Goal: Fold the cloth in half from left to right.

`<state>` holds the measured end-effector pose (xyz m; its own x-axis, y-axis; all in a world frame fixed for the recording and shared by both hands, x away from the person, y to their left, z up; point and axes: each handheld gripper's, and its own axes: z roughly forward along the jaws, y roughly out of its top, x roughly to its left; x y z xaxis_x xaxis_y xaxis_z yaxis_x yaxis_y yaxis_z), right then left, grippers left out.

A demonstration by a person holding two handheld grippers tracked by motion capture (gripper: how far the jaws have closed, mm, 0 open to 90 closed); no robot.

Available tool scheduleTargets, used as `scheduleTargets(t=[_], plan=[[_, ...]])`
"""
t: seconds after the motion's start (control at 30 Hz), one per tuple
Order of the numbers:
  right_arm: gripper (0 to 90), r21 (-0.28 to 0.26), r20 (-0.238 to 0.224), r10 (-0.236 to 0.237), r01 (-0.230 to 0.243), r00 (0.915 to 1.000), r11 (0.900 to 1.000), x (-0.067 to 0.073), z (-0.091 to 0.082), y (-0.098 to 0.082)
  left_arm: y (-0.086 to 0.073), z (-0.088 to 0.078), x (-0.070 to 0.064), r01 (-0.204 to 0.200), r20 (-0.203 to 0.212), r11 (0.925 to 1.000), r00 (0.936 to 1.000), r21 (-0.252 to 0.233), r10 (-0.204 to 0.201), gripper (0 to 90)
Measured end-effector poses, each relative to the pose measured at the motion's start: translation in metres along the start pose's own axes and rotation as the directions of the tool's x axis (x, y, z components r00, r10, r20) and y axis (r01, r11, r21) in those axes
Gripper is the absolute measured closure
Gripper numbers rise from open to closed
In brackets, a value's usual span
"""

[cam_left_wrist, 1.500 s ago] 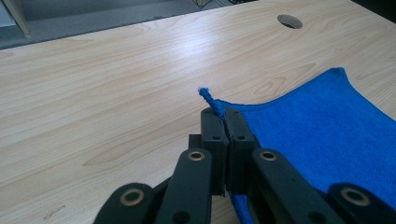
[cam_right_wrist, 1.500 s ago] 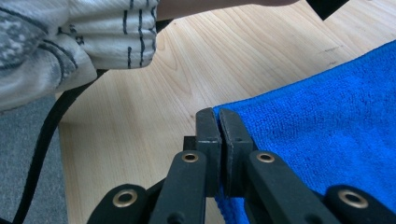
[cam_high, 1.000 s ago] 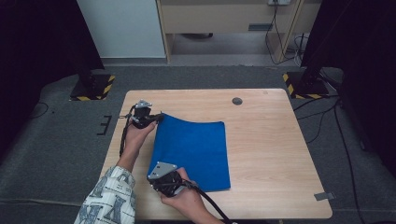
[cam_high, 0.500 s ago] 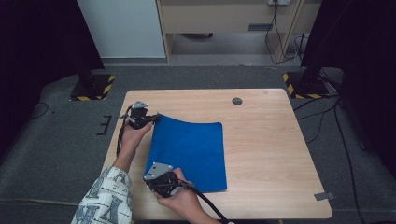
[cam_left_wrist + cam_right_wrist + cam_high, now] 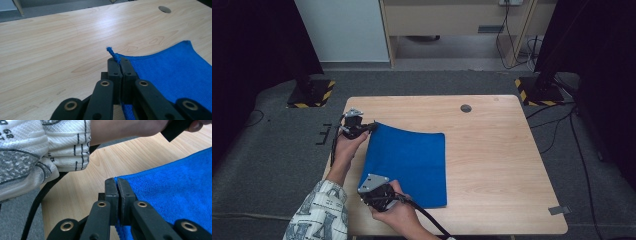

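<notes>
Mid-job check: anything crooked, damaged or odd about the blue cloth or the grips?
Nothing damaged. The blue cloth sits slightly askew, its far edge curving up to the corner pinched in the left gripper, where a twisted tip pokes past the jaws. The right gripper clamps the near corner cleanly.

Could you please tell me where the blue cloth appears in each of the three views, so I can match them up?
High view: the blue cloth lies left of centre on the wooden table, pinched at its far-left corner by the left gripper.
Left gripper view: lower right, its corner between the closed jaws.
Right gripper view: right half, its corner between the closed jaws.
Shared landmark: the light wood table top.
</notes>
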<state>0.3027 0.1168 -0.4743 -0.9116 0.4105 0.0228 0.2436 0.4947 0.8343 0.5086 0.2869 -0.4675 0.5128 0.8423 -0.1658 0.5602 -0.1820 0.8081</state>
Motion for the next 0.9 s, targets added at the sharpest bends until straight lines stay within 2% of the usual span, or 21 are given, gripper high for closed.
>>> scheduleTargets(t=[0.17, 0.33, 0.63, 0.9], plan=[[88.0, -0.010, 0.002, 0.016, -0.016, 0.9999, 1.000, -0.002, -0.003, 0.000, 0.002, 0.001, -0.003, -0.004, -0.001, 1.0000, 1.0000, 0.001, 0.004, 88.6], [88.0, -0.025, 0.013, 0.029, -0.028, 0.9995, 0.999, -0.006, -0.012, -0.005, 0.004, 0.013, -0.012, 0.004, 0.012, 1.0000, 0.9999, 0.003, -0.004, 88.7], [88.0, -0.011, 0.062, 0.035, -0.035, 0.9974, 0.999, -0.017, -0.034, -0.026, 0.012, 0.037, -0.039, -0.006, 0.035, 0.9999, 0.9994, 0.009, 0.006, 88.7], [88.0, -0.007, 0.080, 0.065, -0.065, 0.9946, 0.998, -0.026, -0.050, -0.043, 0.017, 0.055, -0.060, -0.033, 0.050, 0.9989, 0.9982, 0.034, 0.032, 88.6]])
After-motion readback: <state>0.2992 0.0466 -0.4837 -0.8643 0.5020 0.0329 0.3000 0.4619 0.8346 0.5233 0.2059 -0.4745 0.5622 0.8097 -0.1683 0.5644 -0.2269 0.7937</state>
